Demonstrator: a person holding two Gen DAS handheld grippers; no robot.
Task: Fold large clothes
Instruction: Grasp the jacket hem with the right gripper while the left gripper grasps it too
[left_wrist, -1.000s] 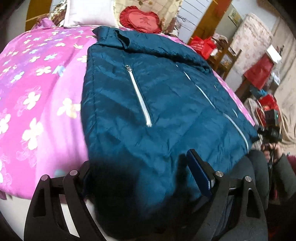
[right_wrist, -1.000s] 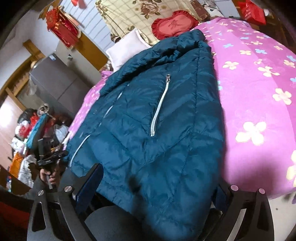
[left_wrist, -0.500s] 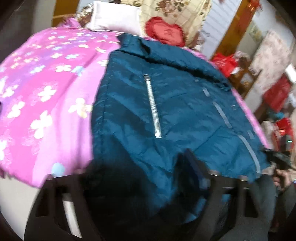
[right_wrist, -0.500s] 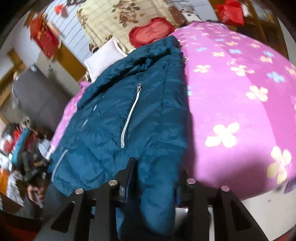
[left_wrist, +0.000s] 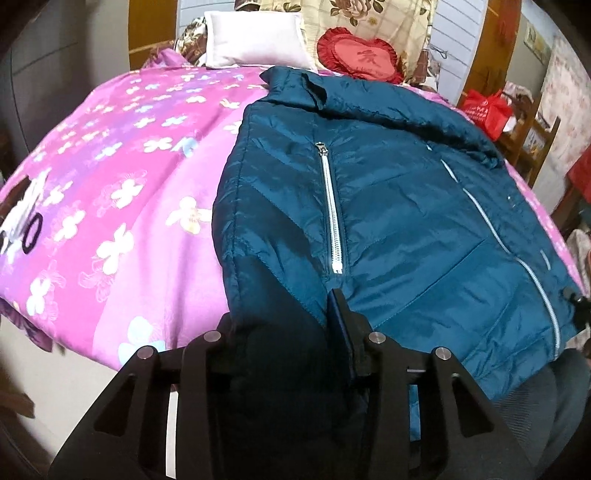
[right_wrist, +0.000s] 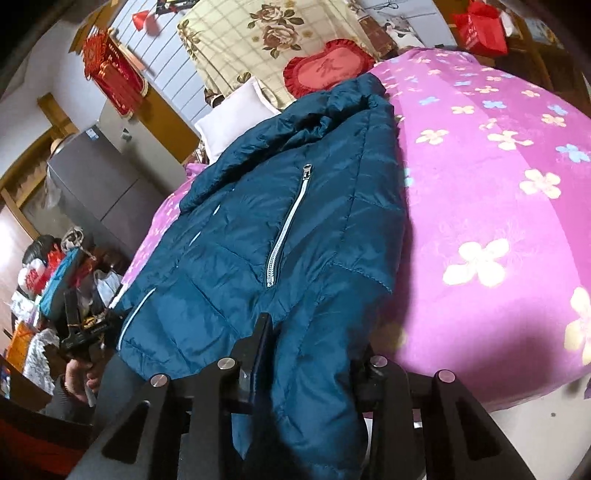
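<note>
Teal jacket (left_wrist: 406, 206) flat on the pink bed (left_wrist: 122, 192), hem pinched in both left claw (left_wrist: 284, 325) and right claw (right_wrist: 314, 343).

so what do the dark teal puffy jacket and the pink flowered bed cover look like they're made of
The dark teal puffy jacket looks like a smooth synthetic shell, nylon or polyester, over padding: it has a slight sheen, stitched quilt lines and a silver, metal-looking pocket zip. The pink flowered bed cover looks like soft plush fleece, matte with a faint embossed pattern, though the fibre cannot be told.
</note>
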